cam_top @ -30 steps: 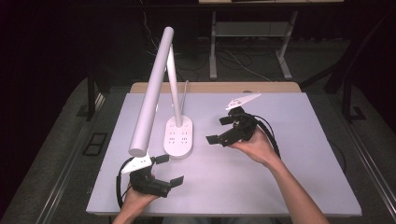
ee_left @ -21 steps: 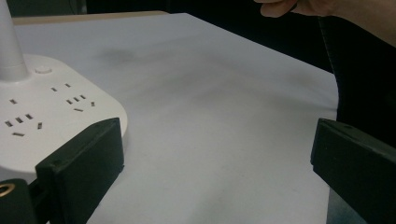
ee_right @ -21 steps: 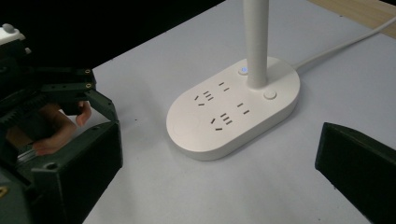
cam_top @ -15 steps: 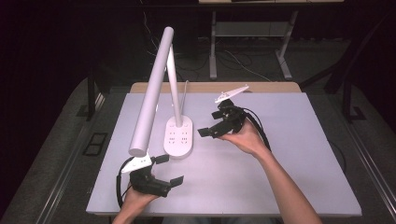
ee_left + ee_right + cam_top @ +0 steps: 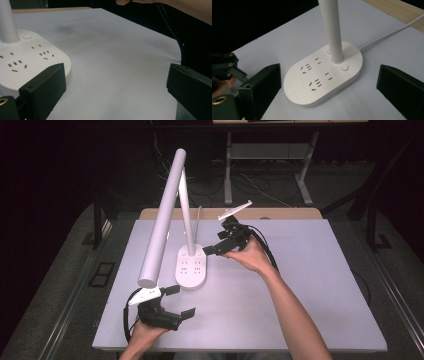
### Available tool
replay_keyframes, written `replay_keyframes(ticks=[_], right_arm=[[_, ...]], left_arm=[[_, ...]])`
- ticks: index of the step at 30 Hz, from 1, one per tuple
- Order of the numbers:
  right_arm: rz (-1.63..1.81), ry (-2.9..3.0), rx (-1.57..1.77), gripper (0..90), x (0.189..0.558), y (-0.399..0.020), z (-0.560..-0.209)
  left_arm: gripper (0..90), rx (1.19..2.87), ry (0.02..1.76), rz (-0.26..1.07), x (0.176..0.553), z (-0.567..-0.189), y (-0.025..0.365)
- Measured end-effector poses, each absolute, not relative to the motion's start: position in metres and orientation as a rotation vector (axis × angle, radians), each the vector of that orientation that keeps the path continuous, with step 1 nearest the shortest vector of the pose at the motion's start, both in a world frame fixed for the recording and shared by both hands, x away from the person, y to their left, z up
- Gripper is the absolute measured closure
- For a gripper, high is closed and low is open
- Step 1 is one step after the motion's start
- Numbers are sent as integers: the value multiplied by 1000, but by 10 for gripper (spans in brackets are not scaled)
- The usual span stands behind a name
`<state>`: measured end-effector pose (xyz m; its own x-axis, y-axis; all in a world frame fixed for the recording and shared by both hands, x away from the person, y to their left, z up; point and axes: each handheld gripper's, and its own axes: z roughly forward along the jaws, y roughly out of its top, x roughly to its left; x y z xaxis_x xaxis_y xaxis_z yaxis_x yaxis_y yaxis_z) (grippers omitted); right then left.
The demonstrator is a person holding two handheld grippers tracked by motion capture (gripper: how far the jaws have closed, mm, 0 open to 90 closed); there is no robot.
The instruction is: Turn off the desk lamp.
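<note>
The right tool (image 5: 212,247), jaws spread and just starting to narrow with nothing between them, points at the lamp base (image 5: 322,77) just ahead, likely lining up on its button. The left tool (image 5: 182,301) rests spread on the desk (image 5: 310,285), lamp base beside its left jaw.

no readable text, labels, brands or numbers, lamp base (image 5: 322,77) bears only unmarked sockets and buttons

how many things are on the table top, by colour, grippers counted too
white: 1, the desk lamp with sockets in its base, standing on the table
black: 2, the left gripper and the right gripper, each held in a hand, both open with nothing between the jaws
total: 3
</note>
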<state>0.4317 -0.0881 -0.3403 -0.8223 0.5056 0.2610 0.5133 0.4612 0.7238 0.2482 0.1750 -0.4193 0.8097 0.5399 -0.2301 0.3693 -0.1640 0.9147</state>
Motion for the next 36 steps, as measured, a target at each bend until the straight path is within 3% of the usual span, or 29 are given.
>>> replay_keyframes(ticks=[1,2,8,13,14,16,19,24,36], right_arm=[[-1331,-2678,-934,105,432,-88,-340],[-1331,-2682,-928,173,436,-86,-343],[-1318,-2673,-920,367,450,-78,-354],[-1306,-2648,-951,588,461,-72,-364],[-1306,-2648,-951,588,461,-72,-364],[-1301,-2626,-960,714,465,-70,-371],[-1290,-2619,-955,810,468,-68,-377],[-1291,-2625,-960,895,472,-64,-387],[-1282,-2612,-995,900,476,-50,-402]], left_arm=[[14,1773,706,172,248,-420,175],[14,1771,707,171,248,-420,175],[12,1770,703,165,249,-420,174],[2,1769,710,174,249,-420,174],[0,1769,710,174,249,-420,174],[0,1767,716,170,248,-420,174],[0,1769,710,170,248,-419,174],[0,1765,706,173,248,-419,175],[0,1762,708,186,247,-419,172]])
